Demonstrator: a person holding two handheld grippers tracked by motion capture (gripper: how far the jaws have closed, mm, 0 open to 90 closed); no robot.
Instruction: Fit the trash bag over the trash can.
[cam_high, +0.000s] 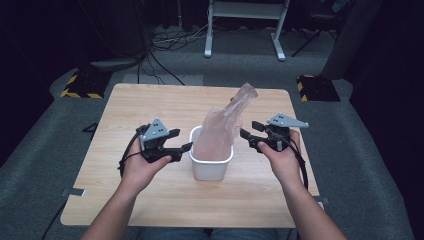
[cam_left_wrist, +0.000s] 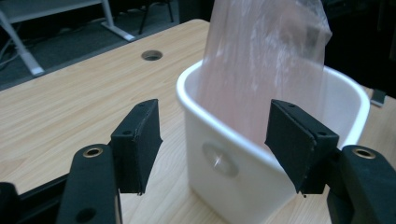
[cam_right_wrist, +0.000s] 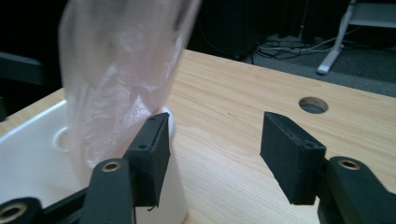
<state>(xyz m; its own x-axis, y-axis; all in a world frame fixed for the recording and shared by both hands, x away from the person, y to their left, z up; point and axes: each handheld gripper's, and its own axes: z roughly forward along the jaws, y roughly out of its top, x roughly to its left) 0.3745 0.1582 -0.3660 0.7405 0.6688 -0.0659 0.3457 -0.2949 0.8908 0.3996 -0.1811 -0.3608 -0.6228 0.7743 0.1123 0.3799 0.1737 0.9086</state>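
A small white plastic bin (cam_high: 211, 161) stands upright at the centre of the frame, and a translucent pinkish plastic bag (cam_high: 223, 125) rises from it, leaning toward the upper right.

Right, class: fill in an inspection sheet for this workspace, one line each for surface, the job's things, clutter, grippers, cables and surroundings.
Surface: light wooden table, with a round hole through the top.
Job's things: white bin at the table's middle; a clear pinkish plastic bag stands in it, rising above the rim and leaning toward the right side.
Clutter: nothing seen.
Grippers: left gripper open, beside the bin, nothing between its jaws; right gripper open, close to the bag, holding nothing.
Cables: one trails from each gripper; more lie on the floor beyond the table.
Surroundings: grey floor, white frame legs, dark room.
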